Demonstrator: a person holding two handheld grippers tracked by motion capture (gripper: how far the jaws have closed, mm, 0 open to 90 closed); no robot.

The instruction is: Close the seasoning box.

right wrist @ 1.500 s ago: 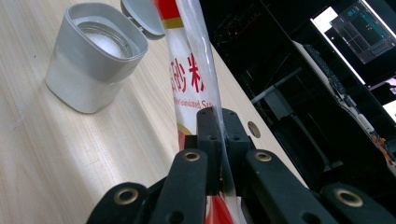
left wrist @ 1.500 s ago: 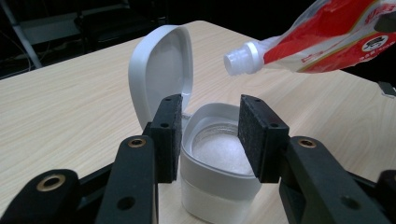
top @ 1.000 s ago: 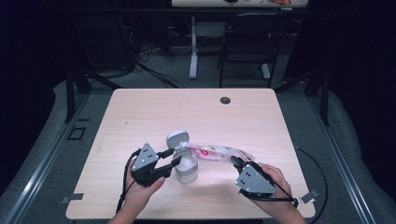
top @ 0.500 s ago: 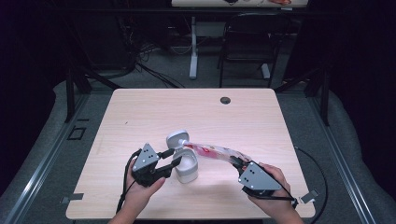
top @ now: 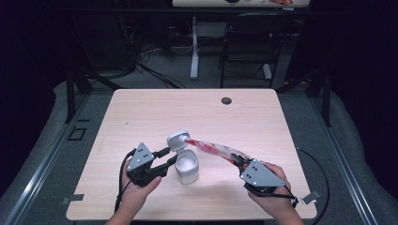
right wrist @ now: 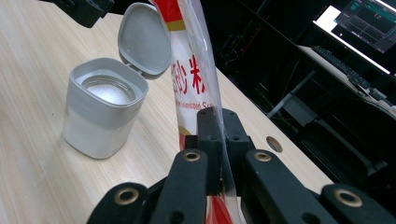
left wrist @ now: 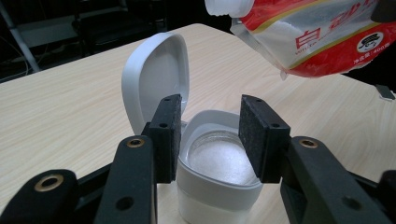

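Bare wooden table (top: 281,122) around the work, a round cable hole (top: 226,101) near its far edge. Left tongs (left wrist: 210,135) spread wide astride the rim of a white canister (left wrist: 219,182), hinged lid (left wrist: 156,79) flipped up; actual contact unclear. Right tongs (right wrist: 219,140) clenched on a red-and-clear sugar pouch (right wrist: 191,70), its spout (left wrist: 229,6) held above the open canister.

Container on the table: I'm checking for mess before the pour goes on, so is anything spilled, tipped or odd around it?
Nothing stands out. The container stands upright with its lid hinged open, white powder inside, and no spill on the table. The pouch, pinched in the right tongs, hangs tilted above it.
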